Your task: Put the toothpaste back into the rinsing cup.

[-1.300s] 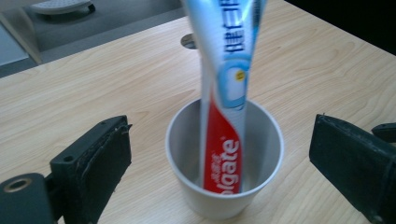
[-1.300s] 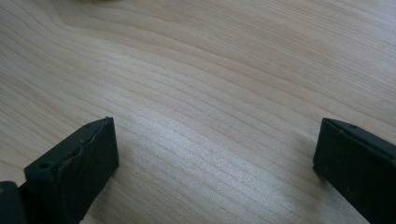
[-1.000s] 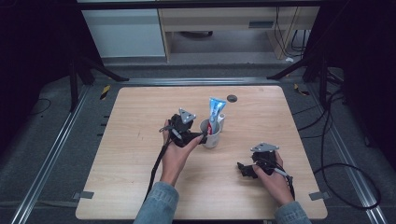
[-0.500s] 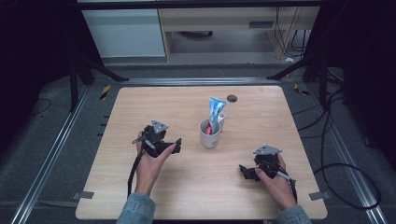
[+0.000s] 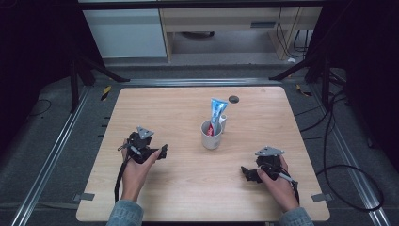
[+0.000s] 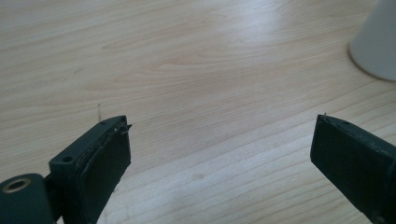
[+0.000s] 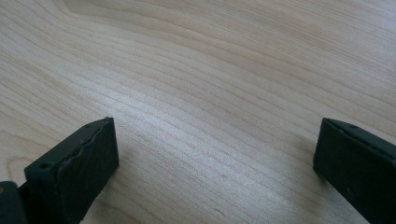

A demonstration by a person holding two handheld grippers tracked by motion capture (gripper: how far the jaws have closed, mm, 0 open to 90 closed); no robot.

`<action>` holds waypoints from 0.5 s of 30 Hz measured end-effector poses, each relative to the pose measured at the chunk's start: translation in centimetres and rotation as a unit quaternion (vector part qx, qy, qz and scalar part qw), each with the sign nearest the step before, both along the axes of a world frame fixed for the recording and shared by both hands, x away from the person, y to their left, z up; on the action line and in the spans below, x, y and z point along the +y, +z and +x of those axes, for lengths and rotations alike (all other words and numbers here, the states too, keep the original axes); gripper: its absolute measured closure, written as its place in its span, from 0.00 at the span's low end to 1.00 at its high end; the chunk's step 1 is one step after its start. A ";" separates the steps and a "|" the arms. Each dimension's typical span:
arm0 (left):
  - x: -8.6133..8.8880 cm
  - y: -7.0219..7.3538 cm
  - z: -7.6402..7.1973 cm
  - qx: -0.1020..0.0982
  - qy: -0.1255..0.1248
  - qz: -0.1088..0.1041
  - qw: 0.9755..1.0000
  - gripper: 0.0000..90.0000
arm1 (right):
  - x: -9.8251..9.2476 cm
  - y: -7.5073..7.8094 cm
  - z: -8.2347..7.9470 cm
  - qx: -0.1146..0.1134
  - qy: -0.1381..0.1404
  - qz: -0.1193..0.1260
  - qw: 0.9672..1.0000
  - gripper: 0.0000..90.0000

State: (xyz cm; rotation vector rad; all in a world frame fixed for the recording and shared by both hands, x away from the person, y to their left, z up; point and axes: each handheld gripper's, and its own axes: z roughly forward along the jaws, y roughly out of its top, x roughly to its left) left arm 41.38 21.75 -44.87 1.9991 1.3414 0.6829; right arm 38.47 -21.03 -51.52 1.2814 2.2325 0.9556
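A white ceramic mug (image 5: 211,135) stands upright a little beyond the middle of the light wooden table (image 5: 188,188), slightly toward the right side. In the mug stands a blue and white toothpaste tube (image 5: 217,113); its long axis is almost vertical, leaning a little to the right and away from the person, with the flat crimped end on top and the lower end hidden inside the mug. Something red (image 5: 211,130) shows inside the rim, but it is too small to tell what it is. A small white cylinder (image 5: 223,123) stands just behind the mug at its right, touching it or nearly so; I cannot tell which. Farther back, near the far edge of the table, is a small dark round spot (image 5: 234,99) in the wood. The left gripper (image 5: 163,151), held in the person's left hand (image 5: 136,165), is to the left of the mug and nearer to the person, apart from it, and its jaws point to the right, toward the mug. In the left gripper view the two black jaws are spread wide with only bare wood between them, and the white wall of the mug is at the upper right corner. The right gripper (image 5: 244,172), held in the right hand (image 5: 277,181), is to the right of the mug and nearer to the person, well apart from it, pointing left. In the right gripper view its jaws are also spread wide and grasp nothing.
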 end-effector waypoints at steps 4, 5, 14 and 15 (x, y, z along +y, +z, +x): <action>1.1 -0.5 0.0 0.012 0.009 0.003 1.000 0.05 | 0.0 0.0 0.0 0.000 0.000 0.000 1.000 0.00; 1.4 -0.7 -0.1 0.014 0.010 0.004 1.000 0.05 | 0.0 0.0 0.0 0.000 0.000 0.000 1.000 0.00; 4.5 -2.4 -0.3 0.038 0.041 0.000 0.998 0.06 | 0.0 0.0 0.0 0.000 0.000 0.000 1.000 0.00; 4.7 -2.6 -0.3 0.039 0.044 -0.002 0.998 0.06 | 0.0 0.0 0.0 0.000 0.000 0.000 1.000 0.00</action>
